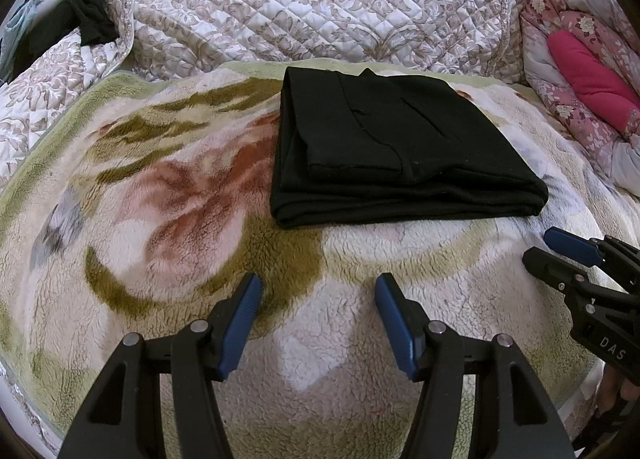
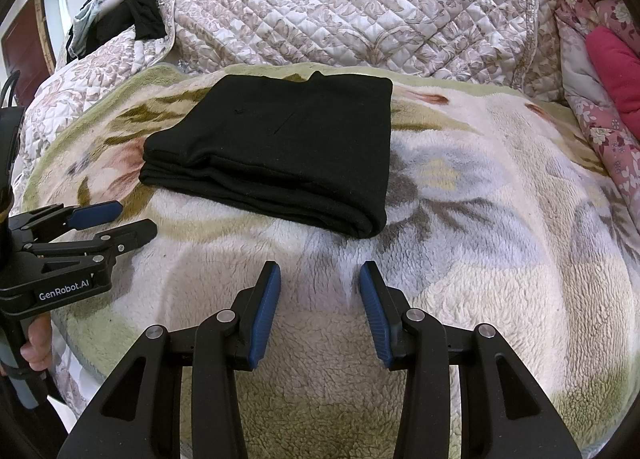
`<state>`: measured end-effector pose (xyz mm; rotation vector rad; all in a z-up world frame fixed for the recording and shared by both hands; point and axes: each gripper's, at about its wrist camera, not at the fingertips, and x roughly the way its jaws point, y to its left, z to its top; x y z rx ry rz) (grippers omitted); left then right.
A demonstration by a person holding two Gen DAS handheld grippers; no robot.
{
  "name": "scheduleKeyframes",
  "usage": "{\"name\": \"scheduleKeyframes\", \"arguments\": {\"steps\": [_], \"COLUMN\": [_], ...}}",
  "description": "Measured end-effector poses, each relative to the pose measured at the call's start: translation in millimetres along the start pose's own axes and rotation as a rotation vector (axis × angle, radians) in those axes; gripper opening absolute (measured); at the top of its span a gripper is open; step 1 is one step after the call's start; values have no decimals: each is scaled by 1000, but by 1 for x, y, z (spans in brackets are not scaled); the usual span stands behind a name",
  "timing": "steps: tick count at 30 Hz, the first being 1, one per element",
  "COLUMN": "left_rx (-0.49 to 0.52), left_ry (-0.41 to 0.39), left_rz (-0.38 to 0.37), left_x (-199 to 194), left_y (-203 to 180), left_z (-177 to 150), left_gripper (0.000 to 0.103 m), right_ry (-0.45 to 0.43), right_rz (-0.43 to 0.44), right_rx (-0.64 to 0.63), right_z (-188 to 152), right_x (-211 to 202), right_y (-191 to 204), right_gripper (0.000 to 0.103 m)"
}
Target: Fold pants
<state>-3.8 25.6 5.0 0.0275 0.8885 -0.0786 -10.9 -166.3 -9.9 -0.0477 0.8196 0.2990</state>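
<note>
On the fleece blanket (image 1: 168,219) the black pants (image 1: 400,151) lay apparently fully folded; left gripper (image 1: 318,291) and right gripper (image 2: 320,279) hovered apart, empty, needing only withdrawal.

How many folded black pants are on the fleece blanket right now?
1. The folded black pants lie on the fleece blanket, ahead of both open grippers. Dark clothes are heaped at the far left, off the blanket; what they are is unclear.

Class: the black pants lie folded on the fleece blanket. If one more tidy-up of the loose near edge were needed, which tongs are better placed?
Probably the left tongs: open, empty, facing the pants near edge. The right tongs face their corner.
</note>
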Motion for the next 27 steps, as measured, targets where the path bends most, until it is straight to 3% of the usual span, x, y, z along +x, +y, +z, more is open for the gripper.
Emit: {"name": "scheduleKeyframes", "arguments": {"steps": [27], "left_rx": [4], "left_ry": [0], "left_rz": [-3], "left_x": [1], "left_y": [3], "left_z": [-1], "left_gripper": [63], "right_ry": [-3], "right_rz": [-3], "right_rx": [-1], "right_z": [-1], "right_x": [0], "right_y": [1], "right_gripper": [42]}}
